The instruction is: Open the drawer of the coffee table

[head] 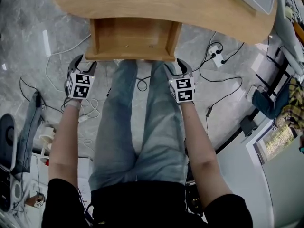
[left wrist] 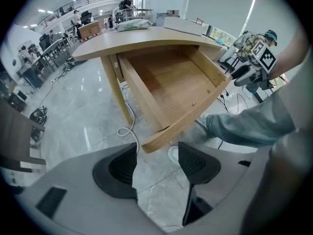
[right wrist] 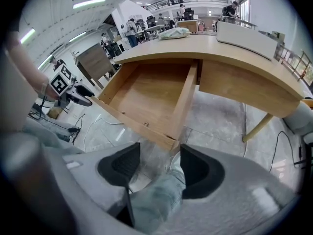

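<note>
The light wooden coffee table point(head: 156, 6) has its drawer point(head: 134, 38) pulled out toward me. The drawer's inside point(left wrist: 171, 80) is bare wood with nothing in it. My left gripper point(head: 82, 62) hangs just off the drawer's front left corner, pointing steeply down, jaws apart and empty. My right gripper point(head: 178, 68) hangs by the front right corner, also open and holding nothing. In the left gripper view the jaws point(left wrist: 156, 166) frame only floor below the drawer front point(left wrist: 188, 121). In the right gripper view the jaws point(right wrist: 156, 168) stand over my jeans leg, below the drawer front point(right wrist: 132, 124).
My legs in jeans point(head: 142, 127) stand right before the drawer. Cables point(head: 218, 87) and a power strip point(head: 216, 56) lie on the grey marble floor. Equipment point(head: 28, 127) sits at the left, a white cabinet point(head: 273, 151) at the right. A white box point(right wrist: 247, 39) rests on the tabletop.
</note>
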Motion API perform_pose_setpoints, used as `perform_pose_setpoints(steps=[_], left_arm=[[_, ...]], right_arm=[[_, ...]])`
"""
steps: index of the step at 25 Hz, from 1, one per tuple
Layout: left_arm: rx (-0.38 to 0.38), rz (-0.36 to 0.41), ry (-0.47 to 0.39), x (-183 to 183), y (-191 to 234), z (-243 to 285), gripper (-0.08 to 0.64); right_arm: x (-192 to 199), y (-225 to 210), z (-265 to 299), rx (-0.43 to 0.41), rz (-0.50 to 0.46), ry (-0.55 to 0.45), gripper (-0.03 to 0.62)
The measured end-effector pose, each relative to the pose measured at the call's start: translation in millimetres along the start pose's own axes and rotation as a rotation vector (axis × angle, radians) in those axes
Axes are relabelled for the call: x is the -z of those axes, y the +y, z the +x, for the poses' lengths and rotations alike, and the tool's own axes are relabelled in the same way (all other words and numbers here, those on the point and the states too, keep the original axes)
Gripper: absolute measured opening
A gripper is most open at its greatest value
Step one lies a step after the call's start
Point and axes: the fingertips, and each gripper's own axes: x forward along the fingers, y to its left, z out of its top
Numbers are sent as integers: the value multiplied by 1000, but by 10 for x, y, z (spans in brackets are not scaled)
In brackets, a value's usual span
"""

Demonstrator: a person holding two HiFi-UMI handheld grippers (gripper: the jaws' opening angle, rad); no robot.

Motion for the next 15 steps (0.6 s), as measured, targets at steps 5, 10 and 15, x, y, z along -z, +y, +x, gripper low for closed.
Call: perform_pose_setpoints(steps=[5,10,15], left_arm=[[-9,-47,-20,-30,-43,-253,252],[29,-107,-94,-427,-130,-544,186],[31,-183,-207,-877,-125,-1040,45]], right_arm=[[-204,41,-241,-21,-38,-16,250],[-567,-9,-447,-35,-68,-60,131],[-1009,59,-800,-64,-107,-107,25]])
